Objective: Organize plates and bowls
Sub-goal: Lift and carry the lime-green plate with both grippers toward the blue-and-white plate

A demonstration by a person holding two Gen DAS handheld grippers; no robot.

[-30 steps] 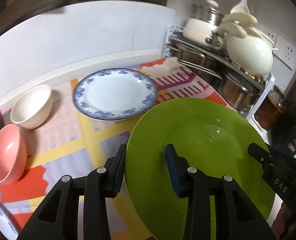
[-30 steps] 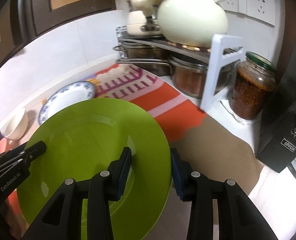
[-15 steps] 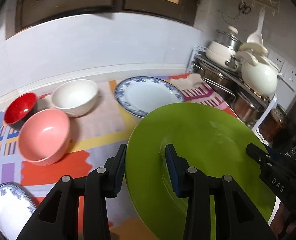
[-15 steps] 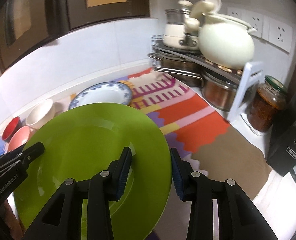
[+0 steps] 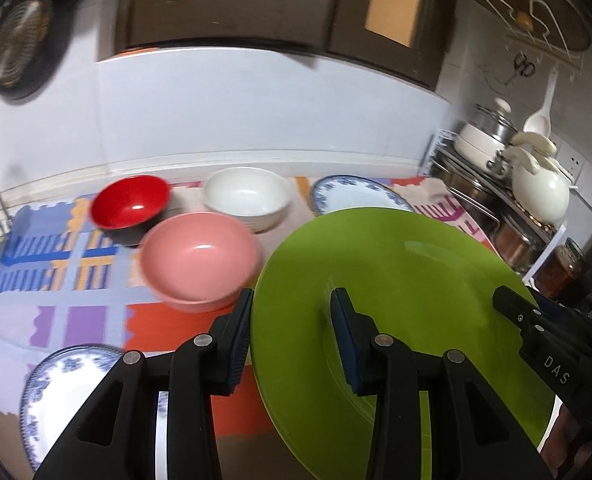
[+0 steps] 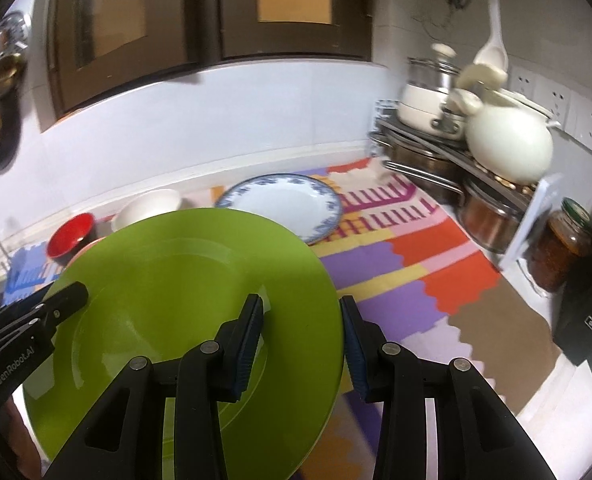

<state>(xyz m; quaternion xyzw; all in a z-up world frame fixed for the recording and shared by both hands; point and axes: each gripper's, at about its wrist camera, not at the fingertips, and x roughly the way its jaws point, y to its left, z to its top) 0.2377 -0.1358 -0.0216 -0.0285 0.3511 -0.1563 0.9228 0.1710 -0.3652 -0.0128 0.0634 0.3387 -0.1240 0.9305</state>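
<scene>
Left gripper point(image 5: 292, 336): clamped on the left rim of the green plate point(image 5: 400, 312), one blue pad under the edge and the other on the upper face.
Right gripper point(image 6: 302, 332): clamped on the opposite, right rim of the same plate, one pad on the upper face and one at the outer edge.
Green plate: held between the two grippers above the counter, tilted, clear of the mat; in the right wrist view it covers most of the pink bowl.
Pink bowl point(image 5: 200, 258): upright on the patterned mat point(image 5: 76, 316), just left of the green plate's rim and nearest the camera of the three bowls.
Red bowl point(image 5: 130, 204): on the mat behind and left of the pink bowl, close to it; contact cannot be told.
White bowl point(image 5: 246, 196): behind the pink bowl, to the right of the red one, near the white wall.
Large blue-rimmed plate point(image 6: 282, 206): flat on the mat beyond the green plate, right of the white bowl.
Small blue-rimmed plate point(image 5: 72, 384): at the mat's near left corner, partly hidden behind the left gripper.
Pot rack point(image 6: 428, 140): in the right corner, carrying a cream kettle point(image 6: 510, 146) and steel pots.
Jar point(image 6: 564, 246): glass, with dark red contents, beside the rack's white end.
</scene>
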